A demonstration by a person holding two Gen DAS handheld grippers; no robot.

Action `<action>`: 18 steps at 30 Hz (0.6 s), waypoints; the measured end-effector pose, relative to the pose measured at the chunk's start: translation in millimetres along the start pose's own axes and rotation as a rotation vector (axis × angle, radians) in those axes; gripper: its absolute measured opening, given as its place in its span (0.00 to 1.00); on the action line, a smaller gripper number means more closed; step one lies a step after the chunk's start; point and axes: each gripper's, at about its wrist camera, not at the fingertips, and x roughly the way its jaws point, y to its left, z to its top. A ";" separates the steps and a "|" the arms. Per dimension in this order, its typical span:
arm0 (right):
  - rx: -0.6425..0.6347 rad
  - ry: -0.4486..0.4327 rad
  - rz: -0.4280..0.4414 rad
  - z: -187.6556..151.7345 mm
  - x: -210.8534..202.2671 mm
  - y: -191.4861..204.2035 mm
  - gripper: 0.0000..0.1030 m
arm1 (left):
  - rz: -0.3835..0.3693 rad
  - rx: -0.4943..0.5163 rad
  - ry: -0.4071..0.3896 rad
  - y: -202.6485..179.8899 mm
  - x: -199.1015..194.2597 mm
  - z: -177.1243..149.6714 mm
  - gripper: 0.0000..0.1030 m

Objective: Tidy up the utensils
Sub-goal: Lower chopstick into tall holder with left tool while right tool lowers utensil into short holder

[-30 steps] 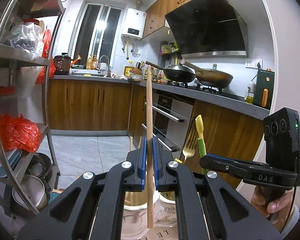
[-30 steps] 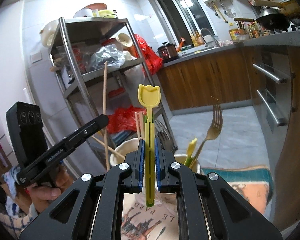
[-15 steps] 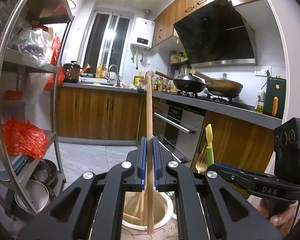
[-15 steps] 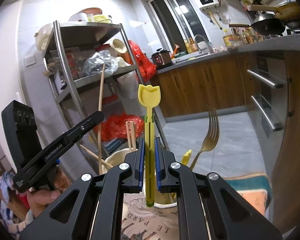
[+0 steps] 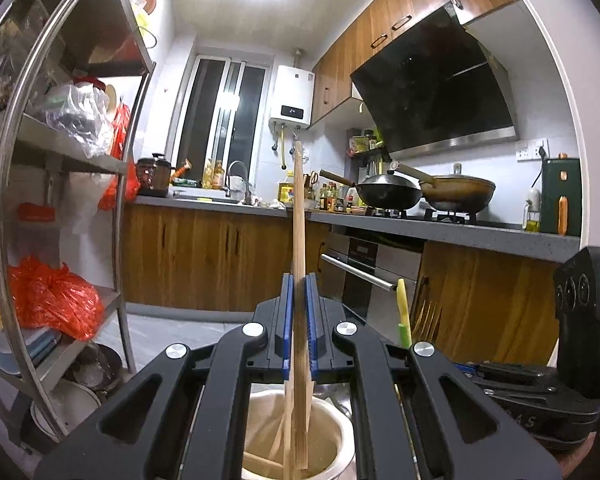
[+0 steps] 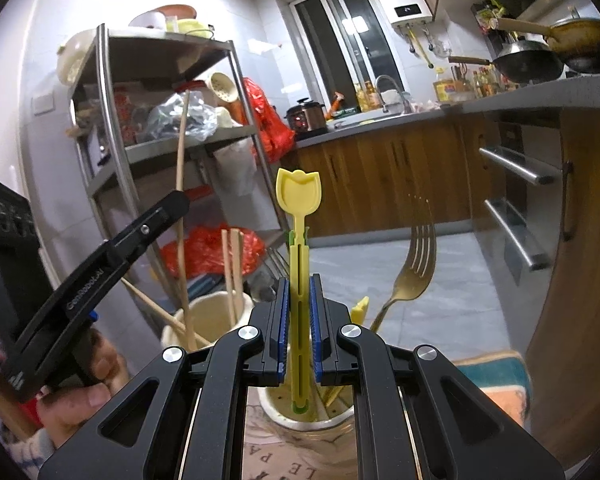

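Chopstick lower end hidden behind left gripper; cup half-hidden.

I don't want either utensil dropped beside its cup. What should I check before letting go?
1. Left hand-held gripper clamped on the wooden chopstick: ok.
2. Chopstick's lower end inside the cream cup: ok.
3. Right hand-held gripper clamped on the yellow tulip spoon: ok.
4. Spoon's lower end over the perforated cup: ok.
5. Spoon's end touching the cup's bottom: cannot tell.
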 end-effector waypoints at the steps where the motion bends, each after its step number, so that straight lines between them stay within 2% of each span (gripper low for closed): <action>1: -0.008 0.000 -0.008 -1.1 0.2 0.6 0.10 | 0.009 0.007 -0.001 -1.3 -1.0 -2.4 0.06; 5: -0.042 0.018 -0.040 -7.5 3.1 2.1 0.10 | 0.044 0.051 0.016 -9.1 -0.8 -12.0 0.06; 11: -0.063 0.050 -0.066 -15.6 8.2 2.3 0.10 | 0.116 0.087 0.086 -10.2 1.5 -26.6 0.06; 18: -0.079 0.100 -0.095 -23.9 15.9 5.7 0.10 | 0.132 0.100 0.141 -9.8 2.3 -34.7 0.06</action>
